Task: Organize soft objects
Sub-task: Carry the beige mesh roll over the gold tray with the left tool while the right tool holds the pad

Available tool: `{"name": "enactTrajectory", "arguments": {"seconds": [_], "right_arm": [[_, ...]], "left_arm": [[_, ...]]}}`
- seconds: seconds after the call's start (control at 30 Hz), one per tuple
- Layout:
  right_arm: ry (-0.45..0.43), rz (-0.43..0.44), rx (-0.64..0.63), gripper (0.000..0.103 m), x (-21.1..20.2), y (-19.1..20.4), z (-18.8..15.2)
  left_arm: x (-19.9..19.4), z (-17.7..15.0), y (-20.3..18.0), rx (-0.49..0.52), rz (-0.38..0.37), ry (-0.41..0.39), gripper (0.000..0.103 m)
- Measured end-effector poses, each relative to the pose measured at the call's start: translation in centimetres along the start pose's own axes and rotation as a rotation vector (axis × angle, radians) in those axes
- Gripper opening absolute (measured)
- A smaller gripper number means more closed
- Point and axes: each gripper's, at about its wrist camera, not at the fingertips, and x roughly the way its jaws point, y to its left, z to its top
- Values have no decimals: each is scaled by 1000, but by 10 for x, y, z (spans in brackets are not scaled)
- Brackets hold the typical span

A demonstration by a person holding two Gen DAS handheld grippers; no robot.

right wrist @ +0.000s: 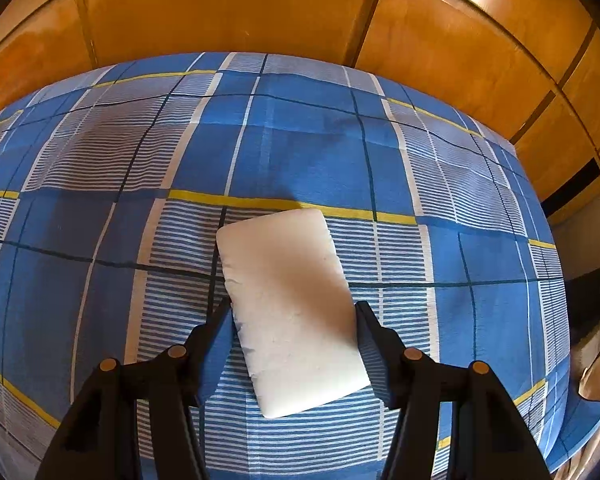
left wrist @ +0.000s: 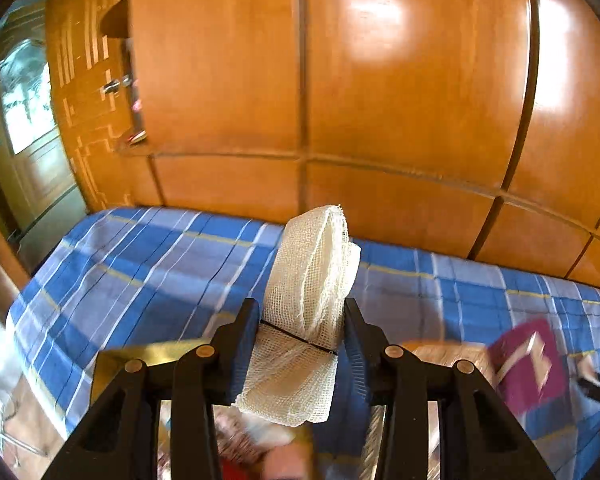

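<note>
In the left wrist view my left gripper is shut on a roll of white gauze mesh tied with a thin black band. It holds the roll upright in the air above the bed. In the right wrist view a white rectangular foam pad lies flat on the blue plaid bedsheet. My right gripper straddles the pad, with both fingers at its long sides. The jaws look closed against it.
Orange wooden wardrobe doors stand behind the bed. A maroon box and a wooden item lie on the sheet at the lower right of the left wrist view. Blurred objects lie below the left gripper. The bed's right edge drops off.
</note>
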Motion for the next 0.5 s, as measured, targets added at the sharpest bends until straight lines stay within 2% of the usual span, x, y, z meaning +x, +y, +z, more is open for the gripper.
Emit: {"name": "enactTrajectory", "arguments": {"seconds": [0.27, 0.5], "right_arm": [[5, -67, 2, 59, -3, 9, -1], [18, -221, -19, 59, -7, 30, 0]], "left_arm": [[-31, -65, 54, -60, 45, -19, 44], [-52, -98, 79, -72, 79, -52, 44]]}}
